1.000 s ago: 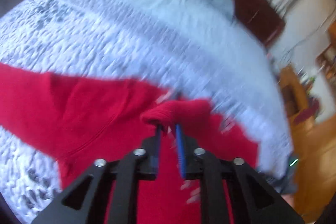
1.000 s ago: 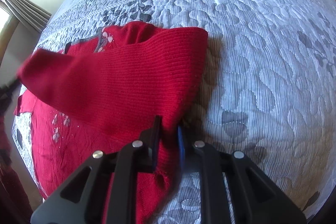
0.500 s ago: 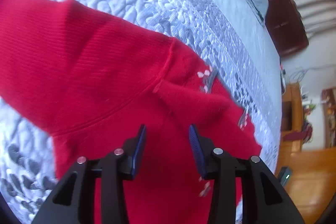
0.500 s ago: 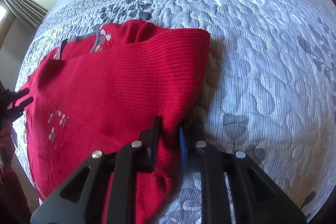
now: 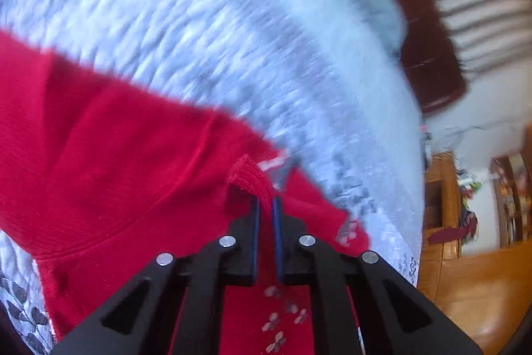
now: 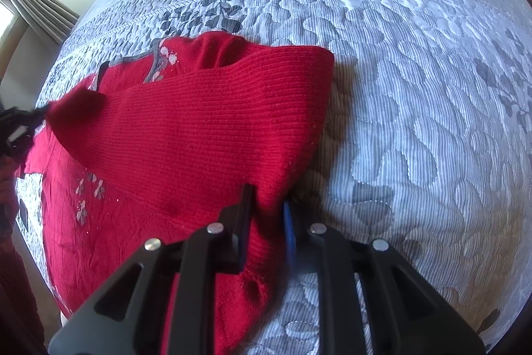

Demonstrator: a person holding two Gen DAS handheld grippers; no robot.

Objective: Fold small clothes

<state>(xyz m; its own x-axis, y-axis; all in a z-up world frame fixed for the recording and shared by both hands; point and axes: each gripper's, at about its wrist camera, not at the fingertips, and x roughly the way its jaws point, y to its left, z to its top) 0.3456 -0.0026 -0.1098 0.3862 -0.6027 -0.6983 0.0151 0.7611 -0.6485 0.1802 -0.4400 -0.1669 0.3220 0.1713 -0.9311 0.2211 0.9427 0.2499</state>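
Left gripper (image 5: pixel 265 205) pinching the red sweater (image 6: pixel 186 135) cuff, lower centre of frame; right gripper (image 6: pixel 269 205) clamped on its folded edge. Sleeve stretched between them across the bed (image 6: pixel 415 88).

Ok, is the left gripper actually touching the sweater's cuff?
Touching. The left wrist view shows the left gripper shut on the red sweater's ribbed cuff, fabric pinched between both blue pads with no gap.
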